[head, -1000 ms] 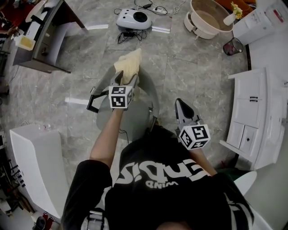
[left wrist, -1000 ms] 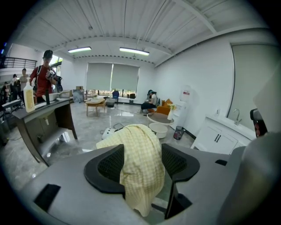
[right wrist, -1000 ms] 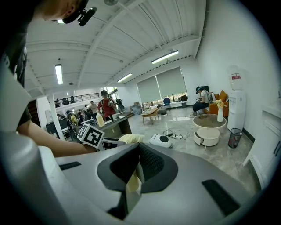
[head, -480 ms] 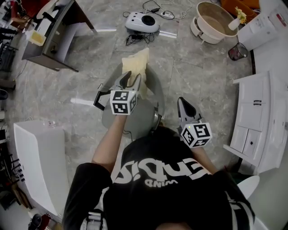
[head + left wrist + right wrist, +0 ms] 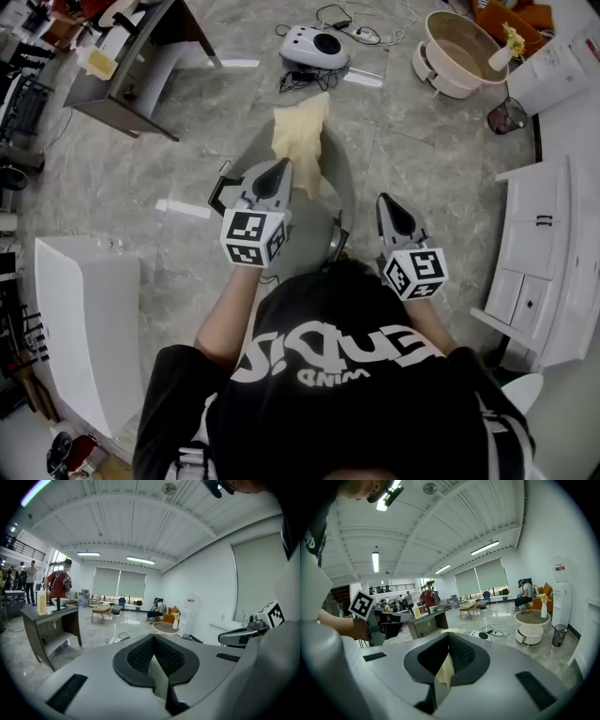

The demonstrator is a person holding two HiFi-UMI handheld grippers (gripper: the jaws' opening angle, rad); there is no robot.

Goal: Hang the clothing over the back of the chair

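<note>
Status change: a second ago my left gripper [image 5: 280, 169] stood wide open over the clothing [image 5: 302, 141]. Its jaws are now fully together with no fabric in them, and it has risen and drawn back toward me. The pale yellow clothing has kept its place, draped across the far edge of the grey chair [image 5: 311, 225] with one end trailing onto the seat, just beside the left jaw tips. I read this as release completed, so the hang is likely done, provided that far edge is the backrest; the steep angle does not confirm this. My right gripper [image 5: 386, 200] is also closed and well apart from the clothing. A pale yellow sliver shows in its slit, and I cannot tell whether that is pinched fabric or the clothing seen beyond. Surface: grey stone-patterned floor [image 5: 187, 131]. Room: a desk [image 5: 141, 70] at far left, a white device with cables [image 5: 314, 45] ahead, a white cabinet [image 5: 544, 253] at right.
</note>
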